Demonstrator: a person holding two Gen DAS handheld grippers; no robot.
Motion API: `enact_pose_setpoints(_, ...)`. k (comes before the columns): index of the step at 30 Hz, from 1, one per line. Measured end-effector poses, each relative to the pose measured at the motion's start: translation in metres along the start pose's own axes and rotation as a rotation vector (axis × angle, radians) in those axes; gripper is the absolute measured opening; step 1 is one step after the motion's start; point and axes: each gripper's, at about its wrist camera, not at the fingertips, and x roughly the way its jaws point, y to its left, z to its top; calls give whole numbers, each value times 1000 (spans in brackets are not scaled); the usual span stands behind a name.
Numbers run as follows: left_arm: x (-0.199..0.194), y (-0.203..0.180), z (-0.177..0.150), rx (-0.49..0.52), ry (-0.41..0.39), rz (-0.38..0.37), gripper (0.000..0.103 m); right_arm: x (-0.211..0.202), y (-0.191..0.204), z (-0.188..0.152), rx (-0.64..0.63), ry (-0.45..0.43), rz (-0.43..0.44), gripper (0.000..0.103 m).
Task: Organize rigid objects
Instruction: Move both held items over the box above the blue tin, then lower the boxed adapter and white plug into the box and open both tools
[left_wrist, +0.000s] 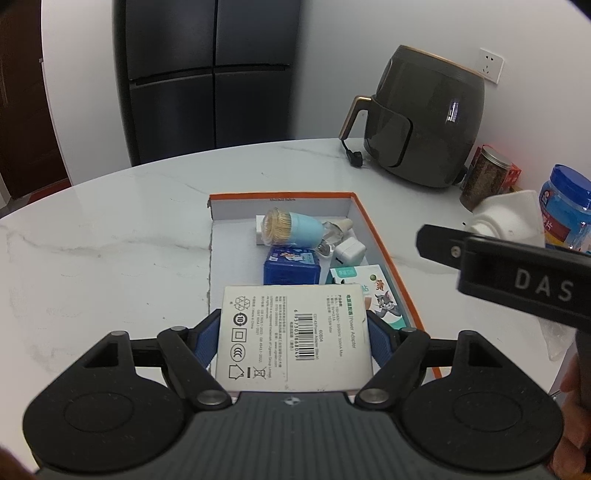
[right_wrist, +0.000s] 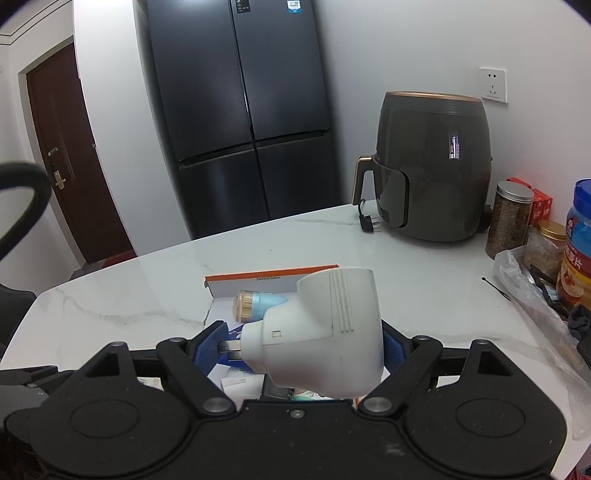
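Left wrist view. The left gripper (left_wrist: 291, 338) has its jaws clenched on a flat white box (left_wrist: 291, 332) printed with a barcode and "Power Adaptor"; the blue pads (left_wrist: 205, 338) press its 2 side edges. The white box is held over the near end of an open orange-rimmed tray (left_wrist: 384, 236) standing on the white marble surface (left_wrist: 110, 240). Inside the tray, from far to near: a blue toothpick holder (left_wrist: 291, 230) lying on its side, a small white charger (left_wrist: 349, 253), a blue box (left_wrist: 291, 267) and a cartoon-printed pack (left_wrist: 380, 295). Behind the tray at right stands a dark air fryer (left_wrist: 424, 118), its plug (left_wrist: 354, 157) lying loose on the surface. The right gripper (left_wrist: 495, 269) enters from the right edge.

Right wrist view. The right gripper (right_wrist: 301, 347) has its jaws clenched on a white plug adapter (right_wrist: 321, 332), whose metal prong (right_wrist: 229, 349) points left toward the left pad. The adapter is held above the tray (right_wrist: 273, 277). At far right stand a jar with a metal lid (right_wrist: 508, 221) and a blue-lidded jar (right_wrist: 578, 236).
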Motion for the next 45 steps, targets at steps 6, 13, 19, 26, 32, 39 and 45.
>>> enact_pose_setpoints(6,8,-1,1,-13,19,-1,79,11,-1,1,-11,17,-1,99)
enact_pose_setpoints(13,18,-2,1,-25,39,0,79,24,-1,3,-28,36,8,99)
enact_pose_setpoints(19,26,-5,0,-40,56,7,79,33,-3,6,-44,45,20,99)
enact_pose_setpoints(26,34,-11,-1,-47,71,12,79,45,-9,9,-61,60,32,99)
enact_pose_setpoints(32,40,-15,-3,-66,82,20,79,59,-12,12,-88,76,51,99)
enact_pose_setpoints(39,45,-18,-2,-91,86,39,79,79,-14,14,-114,95,81,99)
enact_pose_setpoints(45,49,-18,-1,-111,85,58,79,96,-14,16,-137,109,100,99)
